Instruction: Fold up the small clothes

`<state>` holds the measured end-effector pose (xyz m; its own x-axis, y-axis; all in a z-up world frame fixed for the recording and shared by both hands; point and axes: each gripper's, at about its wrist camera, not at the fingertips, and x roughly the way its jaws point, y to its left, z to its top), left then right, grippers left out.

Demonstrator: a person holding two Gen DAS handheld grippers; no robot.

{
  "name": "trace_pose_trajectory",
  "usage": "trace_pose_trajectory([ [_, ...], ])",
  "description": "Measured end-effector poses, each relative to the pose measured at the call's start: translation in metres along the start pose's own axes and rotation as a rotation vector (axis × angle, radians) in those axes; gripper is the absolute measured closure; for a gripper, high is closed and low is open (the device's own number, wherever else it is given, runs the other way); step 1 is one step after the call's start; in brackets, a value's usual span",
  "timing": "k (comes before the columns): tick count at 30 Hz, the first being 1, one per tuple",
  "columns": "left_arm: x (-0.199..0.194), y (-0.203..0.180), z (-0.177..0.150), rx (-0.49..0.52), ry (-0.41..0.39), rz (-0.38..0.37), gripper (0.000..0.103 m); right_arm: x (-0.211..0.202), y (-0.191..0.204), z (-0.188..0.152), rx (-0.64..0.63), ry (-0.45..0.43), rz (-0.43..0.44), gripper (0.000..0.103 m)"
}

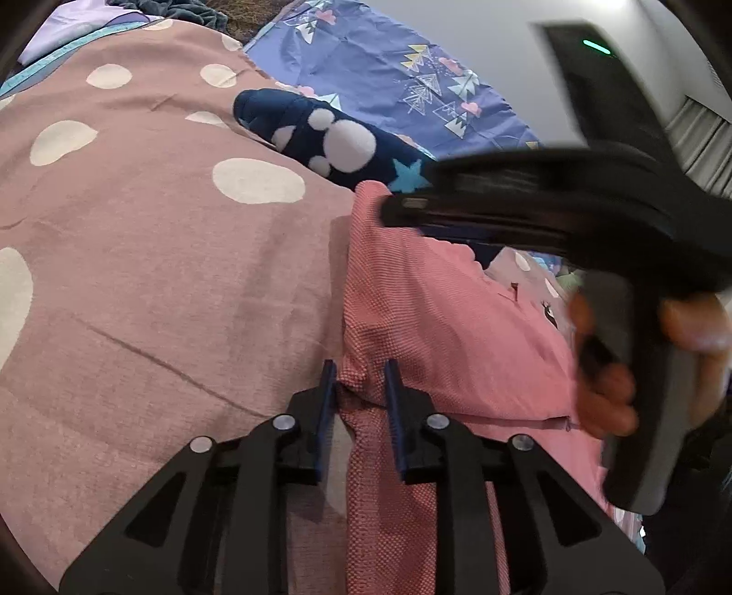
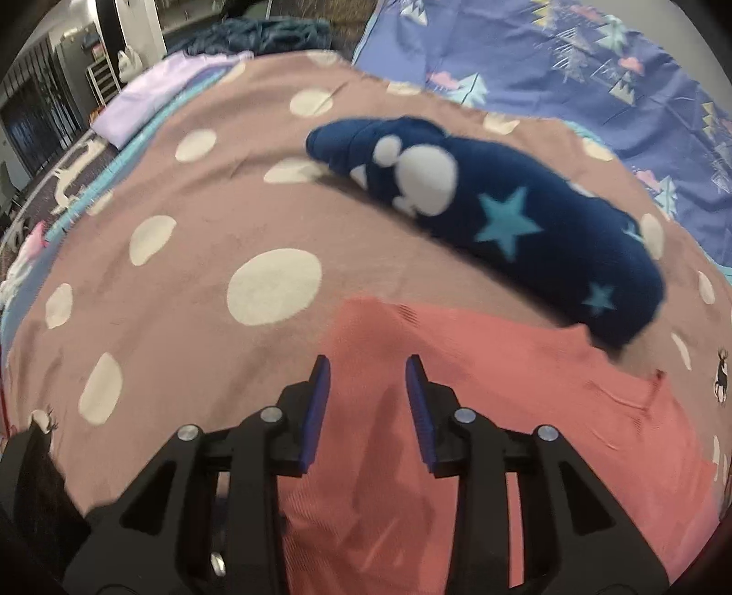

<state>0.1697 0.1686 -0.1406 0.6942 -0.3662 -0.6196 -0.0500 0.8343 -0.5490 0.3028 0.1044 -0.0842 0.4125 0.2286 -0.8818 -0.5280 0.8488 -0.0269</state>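
A pink knit garment (image 1: pixel 439 320) lies on the mauve blanket (image 1: pixel 160 274), its left edge running toward me. My left gripper (image 1: pixel 360 370) sits at that edge. The jaws stand slightly apart, with a ridge of the pink cloth between the blue pads (image 1: pixel 327 393) and no firm pinch showing. My right gripper (image 1: pixel 398 210), held by a hand (image 1: pixel 604 393), hovers over the garment's far corner. In the right wrist view the right gripper (image 2: pixel 367 366) is open above the pink garment (image 2: pixel 503 412), nothing between its pads. A navy garment (image 2: pixel 503 215) with stars and white blobs lies just beyond.
The mauve blanket (image 2: pixel 183 274) with cream dots covers the bed. A blue patterned sheet (image 2: pixel 594 68) lies at the far right, with a lilac folded cloth (image 2: pixel 160 87) and a dark teal heap (image 2: pixel 256 32) at the back. Room furniture (image 2: pixel 68 68) stands at far left.
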Motion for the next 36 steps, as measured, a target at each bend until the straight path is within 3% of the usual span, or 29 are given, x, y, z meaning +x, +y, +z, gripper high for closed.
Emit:
trace_pose_trajectory([
  [1,0.0,0.0,0.0,0.001,-0.002,0.002,0.085,0.009,0.001,0.003,0.003,0.008,-0.003,0.103],
  [2,0.001,0.0,0.0,0.0,0.002,0.008,0.097,0.014,0.001,0.006,0.015,0.0,-0.003,0.103],
  [5,0.0,-0.006,-0.001,0.031,0.004,0.064,0.097,0.026,-0.007,0.014,0.093,-0.045,0.075,0.103],
  [8,-0.001,-0.014,-0.003,0.082,0.004,0.117,0.097,0.028,-0.009,0.012,0.093,-0.054,0.127,0.103],
  [11,0.001,-0.008,-0.001,0.061,0.017,0.099,0.097,0.002,-0.031,0.006,0.13,-0.085,0.136,0.103],
  [14,0.0,-0.004,0.0,0.048,0.019,0.085,0.094,-0.032,-0.062,-0.014,0.163,-0.126,0.121,0.092],
  [17,-0.001,-0.002,-0.001,0.045,0.015,0.085,0.091,-0.076,-0.115,-0.064,0.192,-0.176,0.05,0.081],
  [21,-0.01,-0.007,0.001,0.068,-0.028,0.094,0.09,-0.11,-0.191,-0.151,0.359,-0.181,0.021,0.08],
  [22,-0.014,-0.01,0.002,0.072,-0.049,0.079,0.09,-0.115,-0.208,-0.174,0.413,-0.17,0.035,0.085],
  [24,-0.029,-0.018,0.003,0.067,-0.09,-0.024,0.09,-0.111,-0.233,-0.217,0.482,-0.12,0.109,0.09],
  [25,-0.035,-0.026,0.004,0.075,-0.102,-0.12,0.09,-0.102,-0.239,-0.236,0.489,-0.073,0.12,0.09],
  [26,-0.038,-0.034,0.003,0.102,-0.11,-0.156,0.09,-0.093,-0.242,-0.249,0.495,-0.038,0.088,0.091],
  [27,-0.037,-0.04,0.001,0.133,-0.112,-0.142,0.089,-0.089,-0.245,-0.256,0.502,-0.053,0.083,0.103],
  [30,-0.009,-0.053,-0.014,0.264,-0.059,0.067,0.086,-0.093,-0.253,-0.268,0.605,-0.11,0.133,0.103],
  [31,0.011,-0.047,-0.015,0.243,0.027,0.116,0.086,-0.097,-0.251,-0.267,0.613,-0.123,0.127,0.103],
  [32,0.019,-0.041,-0.013,0.214,0.069,0.117,0.087,-0.101,-0.249,-0.265,0.602,-0.138,0.109,0.102],
  [34,0.013,-0.034,-0.009,0.178,0.049,0.086,0.087,-0.103,-0.245,-0.26,0.586,-0.137,0.051,0.091],
  [36,0.015,-0.031,-0.009,0.169,0.057,0.084,0.087,-0.1,-0.252,-0.262,0.654,-0.138,0.109,0.075],
])
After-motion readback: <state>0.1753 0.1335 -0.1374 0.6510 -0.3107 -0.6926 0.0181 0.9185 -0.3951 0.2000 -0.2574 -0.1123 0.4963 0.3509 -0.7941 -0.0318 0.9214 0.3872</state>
